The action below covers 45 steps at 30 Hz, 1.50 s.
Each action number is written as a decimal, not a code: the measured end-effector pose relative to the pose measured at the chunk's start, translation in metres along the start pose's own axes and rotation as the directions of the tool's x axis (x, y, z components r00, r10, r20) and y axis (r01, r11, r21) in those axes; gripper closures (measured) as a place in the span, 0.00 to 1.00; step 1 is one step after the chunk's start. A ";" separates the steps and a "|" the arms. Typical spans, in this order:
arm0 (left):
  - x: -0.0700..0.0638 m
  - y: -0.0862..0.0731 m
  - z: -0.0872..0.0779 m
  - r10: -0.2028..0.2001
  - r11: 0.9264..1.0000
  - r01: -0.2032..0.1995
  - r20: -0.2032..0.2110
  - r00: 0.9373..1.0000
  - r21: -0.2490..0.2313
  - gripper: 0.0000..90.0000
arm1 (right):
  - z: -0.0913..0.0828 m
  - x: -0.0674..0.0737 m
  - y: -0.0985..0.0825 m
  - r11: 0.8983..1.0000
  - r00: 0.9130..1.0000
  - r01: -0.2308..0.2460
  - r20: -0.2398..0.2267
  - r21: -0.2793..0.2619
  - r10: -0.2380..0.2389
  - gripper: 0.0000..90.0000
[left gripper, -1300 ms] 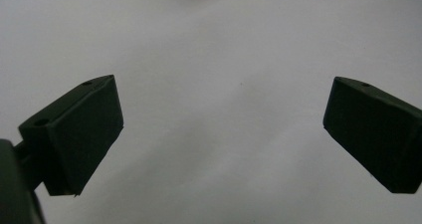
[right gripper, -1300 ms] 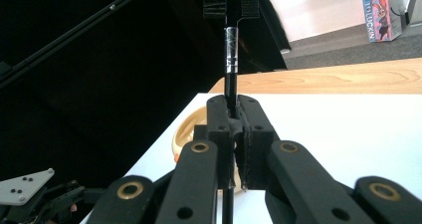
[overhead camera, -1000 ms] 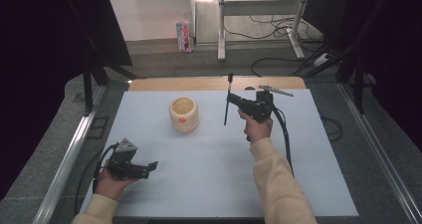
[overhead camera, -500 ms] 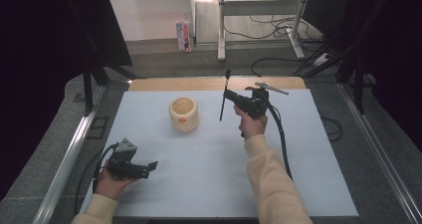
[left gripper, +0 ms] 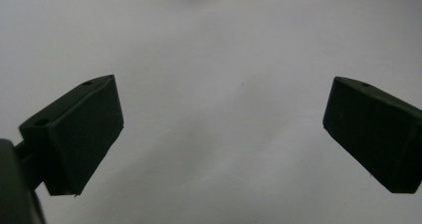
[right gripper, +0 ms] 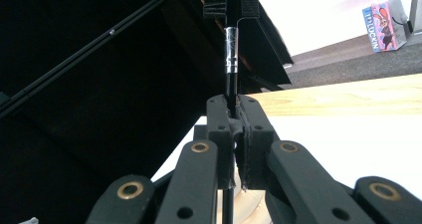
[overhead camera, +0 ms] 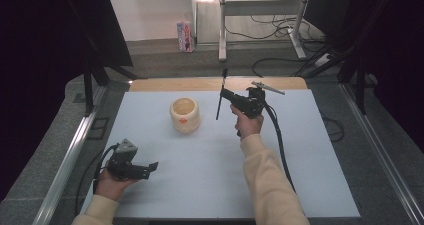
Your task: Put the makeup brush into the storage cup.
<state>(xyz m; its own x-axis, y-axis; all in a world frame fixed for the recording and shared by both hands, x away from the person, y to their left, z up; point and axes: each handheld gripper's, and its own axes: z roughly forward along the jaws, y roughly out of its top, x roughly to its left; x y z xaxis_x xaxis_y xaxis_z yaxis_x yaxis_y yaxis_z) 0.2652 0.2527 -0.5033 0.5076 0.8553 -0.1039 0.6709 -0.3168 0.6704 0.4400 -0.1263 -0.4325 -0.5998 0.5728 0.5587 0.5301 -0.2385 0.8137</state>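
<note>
A pale grey table [overhead camera: 210, 185] spreads out under both grippers, with a strip of bare wood along its far edge and dark floor around it.

On the table stands a cream-coloured cup [overhead camera: 185, 114], upright with its mouth open to the top. It sits to the left of the right gripper's fingers and well beyond the left gripper's fingers, touching neither.

The right gripper [overhead camera: 223, 92] is held up above the far part of the table by a hand in a pale yellow sleeve [overhead camera: 267, 177]. Its fingers [right gripper: 220, 134] are pressed together, pinching the thin black handle of a brush [overhead camera: 220, 95]. The brush stands nearly upright: its dark bristle head rises above the fingers and the rest of the handle hangs below them, clear of the table. In the right gripper view the brush [right gripper: 230, 45] runs straight up from between the fingers, with a silver band just under the bristles.

The left gripper [overhead camera: 150, 167] rests low at the near left of the table, held in a hand. Its fingers [left gripper: 82, 134] are spread wide apart with only bare table between them.
</note>
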 end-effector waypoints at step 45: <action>0.001 0.000 -0.001 0.002 1.000 -0.002 0.006 1.000 -0.003 0.04 | 0.063 0.021 0.013 0.999 0.999 -0.001 -0.034 -0.036 0.000 0.94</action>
<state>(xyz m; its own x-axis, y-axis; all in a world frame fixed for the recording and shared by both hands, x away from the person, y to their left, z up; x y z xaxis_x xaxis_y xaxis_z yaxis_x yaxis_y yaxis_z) 0.2654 0.2540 -0.5027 0.5121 0.8522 -0.1073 0.6683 -0.3168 0.6731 0.4722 -0.0683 -0.4201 -0.6199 0.5458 0.5638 0.5089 -0.2672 0.8183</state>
